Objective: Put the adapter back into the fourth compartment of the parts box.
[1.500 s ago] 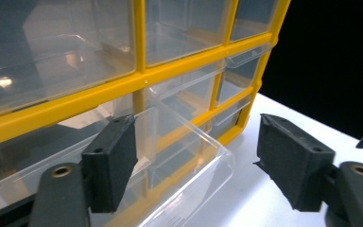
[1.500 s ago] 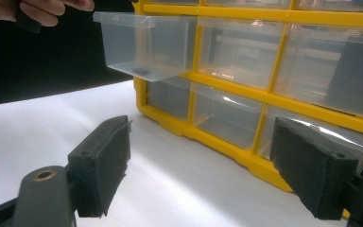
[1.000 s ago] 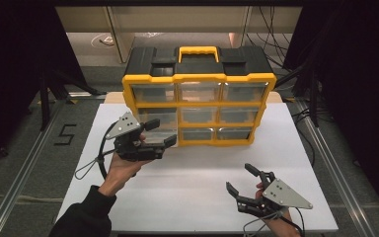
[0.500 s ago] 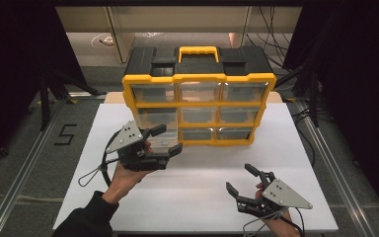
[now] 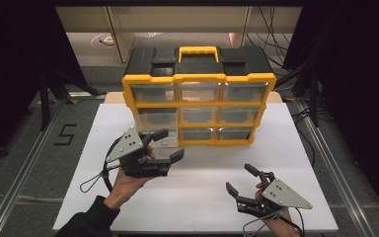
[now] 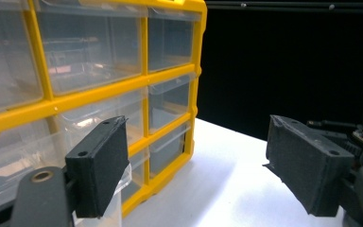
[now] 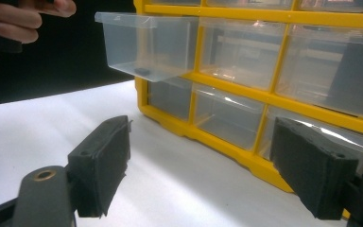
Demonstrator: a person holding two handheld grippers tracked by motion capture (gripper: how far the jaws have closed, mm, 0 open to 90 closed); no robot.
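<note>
Left hand-held gripper [image 5: 170, 144]: held at the near left of the yellow organiser [image 5: 198, 79], jaws spread wide, nothing clamped between them. In the left gripper view one pad [image 6: 99, 165] is seen just in front of the clear plastic of the pulled-out drawer [image 5: 159, 137], apparently touching or nearly touching its edge; contact cannot be confirmed.

The drawer is noted in the left column, middle row, projecting toward the near side; a small dark item [image 7: 143, 71] is seen lying inside it in the right gripper view.

Risks judged from here:
- The drawer could be drawn fully out of its slot and dropped, if pulled on by one pad alone.
- The thin clear wall could slip or flex if the jaws are closed off-centre.
- The organiser could be dragged or tipped forward on the white desk [image 5: 128, 113], since nothing is bracing it.

Right hand-held gripper [image 5: 237, 179]: resting low at the near right of the desk, well apart from the organiser, jaws wide open and empty.
</note>
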